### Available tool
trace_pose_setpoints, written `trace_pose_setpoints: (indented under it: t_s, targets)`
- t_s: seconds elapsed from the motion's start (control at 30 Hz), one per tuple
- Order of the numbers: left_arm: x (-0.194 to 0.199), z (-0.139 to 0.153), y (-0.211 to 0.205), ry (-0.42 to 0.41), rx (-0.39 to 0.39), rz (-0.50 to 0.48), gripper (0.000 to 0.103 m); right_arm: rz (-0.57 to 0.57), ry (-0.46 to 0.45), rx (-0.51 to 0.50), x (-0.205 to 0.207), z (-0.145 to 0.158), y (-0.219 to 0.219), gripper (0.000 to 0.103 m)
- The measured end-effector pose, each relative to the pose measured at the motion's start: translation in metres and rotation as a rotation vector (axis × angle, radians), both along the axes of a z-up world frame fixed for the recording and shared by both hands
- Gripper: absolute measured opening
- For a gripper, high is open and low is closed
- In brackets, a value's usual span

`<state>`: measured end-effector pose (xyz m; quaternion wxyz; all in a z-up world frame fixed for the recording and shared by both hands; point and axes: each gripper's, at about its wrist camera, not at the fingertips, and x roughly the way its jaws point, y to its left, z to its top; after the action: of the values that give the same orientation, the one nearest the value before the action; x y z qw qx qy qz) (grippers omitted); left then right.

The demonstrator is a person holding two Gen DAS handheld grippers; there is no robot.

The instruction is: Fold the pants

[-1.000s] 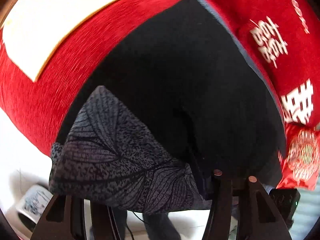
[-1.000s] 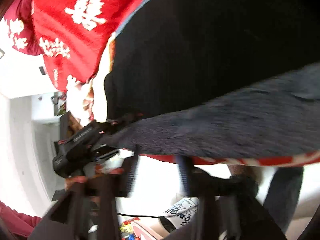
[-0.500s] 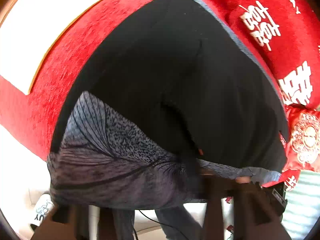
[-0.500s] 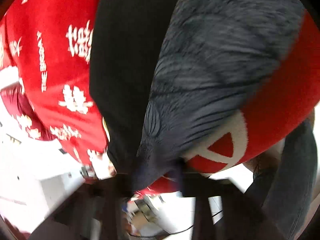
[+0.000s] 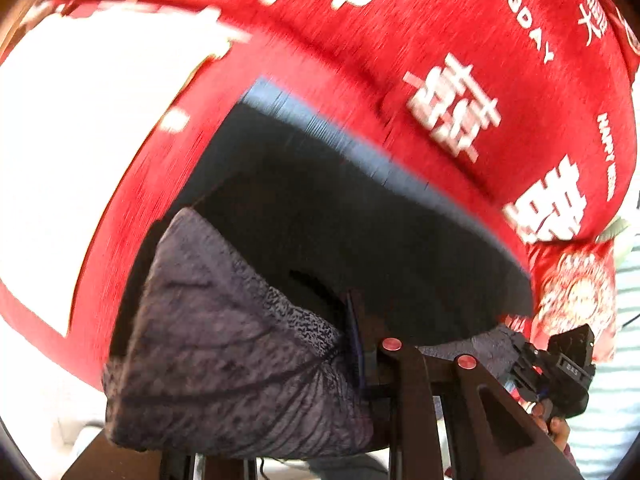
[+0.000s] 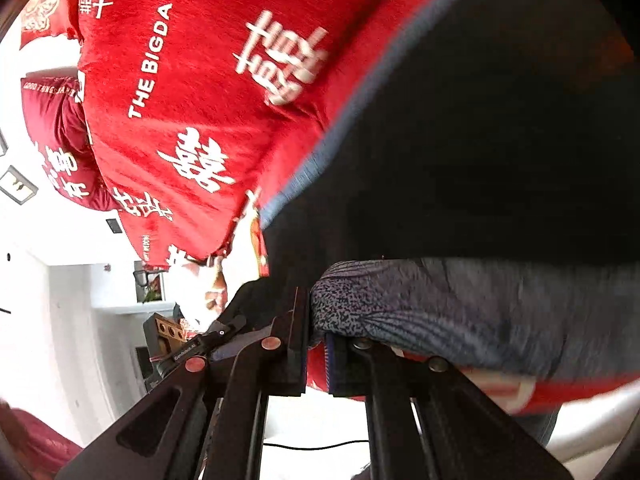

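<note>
- The right gripper's fingers (image 6: 298,332) were pressed close together on the near edge of the pants (image 6: 460,316), pinching a fold of the grey leaf-patterned fabric at the left end of that edge.
- On the left gripper (image 5: 276,412), one finger (image 5: 404,392) stood against the grey cloth while the other was hidden beneath it, so the fingers appeared clamped on the pants' near hem.
- The pants (image 5: 340,240) lay spread on a red bedspread (image 5: 360,60), black across most of their surface, with a blue-grey band along the far edge and the grey patterned layer bunched at the near edge.
- The bedspread (image 6: 192,100) carried white Chinese characters and the words "THE BIGDAY".
- A white panel (image 5: 80,140) covered the bedspread to the left of the pants.
- From the left wrist view, the right gripper (image 5: 560,376) showed at the right end of the pants' near edge.
- A red cushion (image 5: 572,296) with a pale round motif lay just beyond it, at the right.
- Both views were blurred.
</note>
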<state>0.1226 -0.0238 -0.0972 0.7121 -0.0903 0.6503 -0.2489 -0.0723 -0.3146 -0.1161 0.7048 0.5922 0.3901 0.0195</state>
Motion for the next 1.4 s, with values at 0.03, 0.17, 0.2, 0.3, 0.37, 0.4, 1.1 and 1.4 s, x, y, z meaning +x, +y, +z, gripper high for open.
trace_pose_setpoints:
  t_s: [0.03, 0.17, 0.2, 0.3, 0.37, 0.4, 1.1, 1.4]
  targets:
    - [0.010, 0.002, -0.005, -0.013, 0.002, 0.001, 0.025, 0.020, 0.007, -0.007, 0.017, 0.003, -0.013, 0.007]
    - [0.063, -0.011, -0.049, -0.074, 0.046, 0.004, 0.026, 0.121, 0.078, -0.046, 0.093, -0.010, -0.054, 0.011]
    - [0.073, -0.019, -0.051, -0.081, 0.062, 0.007, 0.026, 0.146, 0.095, -0.051, 0.110, -0.018, -0.063, 0.011]
    - [0.102, -0.057, -0.068, -0.091, 0.124, -0.007, 0.027, 0.211, 0.153, -0.076, 0.146, -0.050, -0.078, 0.011]
    - [0.115, -0.083, -0.078, -0.065, 0.159, 0.010, 0.027, 0.220, 0.202, -0.076, 0.162, -0.077, -0.085, 0.011]
    - [0.120, -0.091, -0.081, -0.066, 0.169, 0.018, 0.027, 0.214, 0.222, -0.072, 0.169, -0.091, -0.090, 0.011]
    - [0.086, -0.088, -0.112, -0.170, 0.499, -0.045, 0.073, 0.442, 0.218, -0.395, 0.194, -0.066, -0.048, 0.061]
    - [0.081, -0.099, -0.128, -0.229, 0.573, -0.090, 0.087, 0.328, 0.162, -0.358, 0.143, -0.030, -0.070, 0.069]
